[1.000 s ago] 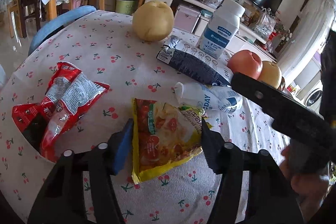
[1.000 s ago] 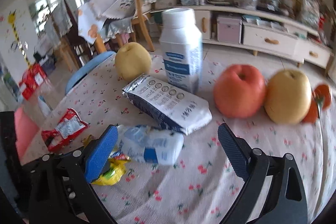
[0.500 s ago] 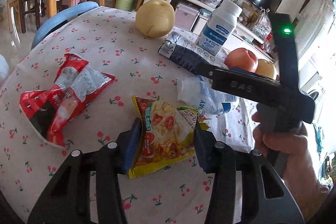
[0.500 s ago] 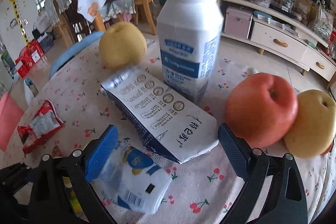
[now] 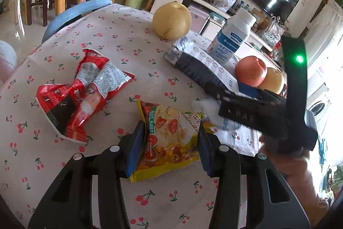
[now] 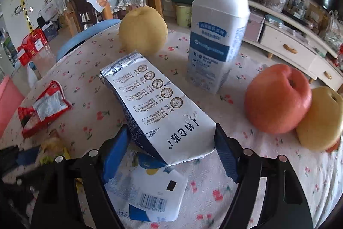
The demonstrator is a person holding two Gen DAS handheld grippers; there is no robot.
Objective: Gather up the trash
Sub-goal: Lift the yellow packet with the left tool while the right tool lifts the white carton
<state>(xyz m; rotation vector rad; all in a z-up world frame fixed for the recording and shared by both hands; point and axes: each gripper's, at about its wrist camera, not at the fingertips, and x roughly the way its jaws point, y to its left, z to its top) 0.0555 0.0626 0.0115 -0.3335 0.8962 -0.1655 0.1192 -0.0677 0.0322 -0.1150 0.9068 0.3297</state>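
A yellow snack wrapper [image 5: 171,134] lies on the cherry-print tablecloth [image 5: 107,35], between the fingers of my left gripper [image 5: 169,145], whose pads touch or nearly touch its sides. A red wrapper [image 5: 83,87] lies to its left. My right gripper [image 6: 171,153] is open around the near end of a dark blue and silver carton [image 6: 158,106] lying flat; a crumpled white and blue pouch [image 6: 150,192] lies under it. The right gripper crosses the left wrist view [image 5: 257,108] over the carton [image 5: 199,70].
A white and blue bottle [image 6: 216,35] stands behind the carton. A yellow pear [image 6: 142,29] sits at the far side; a red apple [image 6: 276,100] and another pear [image 6: 321,119] sit at the right. Chairs and a cabinet stand beyond the table.
My left gripper has narrowed around the yellow wrapper. My right gripper has moved forward past the white pouch, and its fingers now straddle the carton's near end.
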